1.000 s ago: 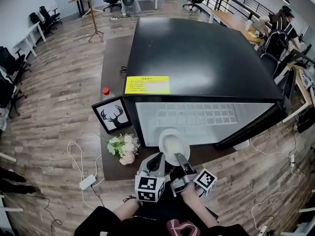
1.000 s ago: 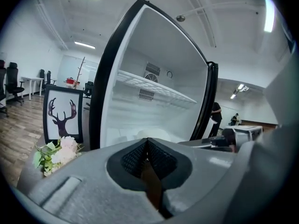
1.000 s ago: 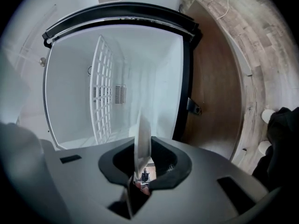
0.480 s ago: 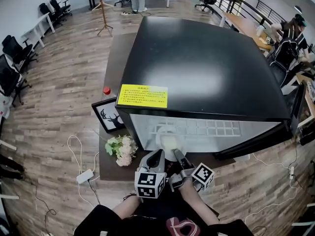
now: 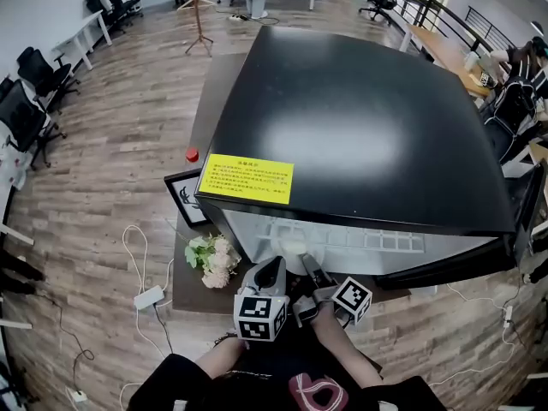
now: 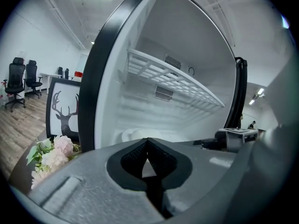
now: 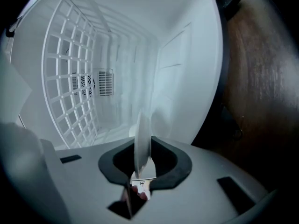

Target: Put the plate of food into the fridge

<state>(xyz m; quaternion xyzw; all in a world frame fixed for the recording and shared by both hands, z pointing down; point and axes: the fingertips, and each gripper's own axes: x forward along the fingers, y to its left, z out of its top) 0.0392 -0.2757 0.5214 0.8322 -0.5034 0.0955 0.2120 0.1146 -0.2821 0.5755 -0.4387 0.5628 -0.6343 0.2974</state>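
The black fridge [image 5: 360, 127] stands open toward me, its white inside [image 7: 117, 78] showing. My right gripper [image 5: 310, 274] is shut on the rim of the white plate [image 5: 292, 249], which reaches in under the fridge's top. In the right gripper view the plate [image 7: 142, 139] runs edge-on between the jaws of that gripper [image 7: 142, 161], in front of the wire shelf [image 7: 70, 87]. My left gripper [image 5: 272, 274] hangs just left of it, shut and empty [image 6: 148, 155]. In its view the plate [image 6: 133, 135] shows pale on the fridge floor below the shelf [image 6: 173, 80].
The fridge door [image 5: 462, 264] swings open to the right. Left of the fridge stand a framed deer picture [image 5: 184, 197], a bunch of flowers [image 5: 212, 259] and a red-capped bottle [image 5: 193, 155]. A power strip [image 5: 147, 298] with cables lies on the wood floor.
Both grippers and the plate have moved forward into the fridge opening. The plate, fully visible a second ago, is now mostly hidden under the fridge's top.
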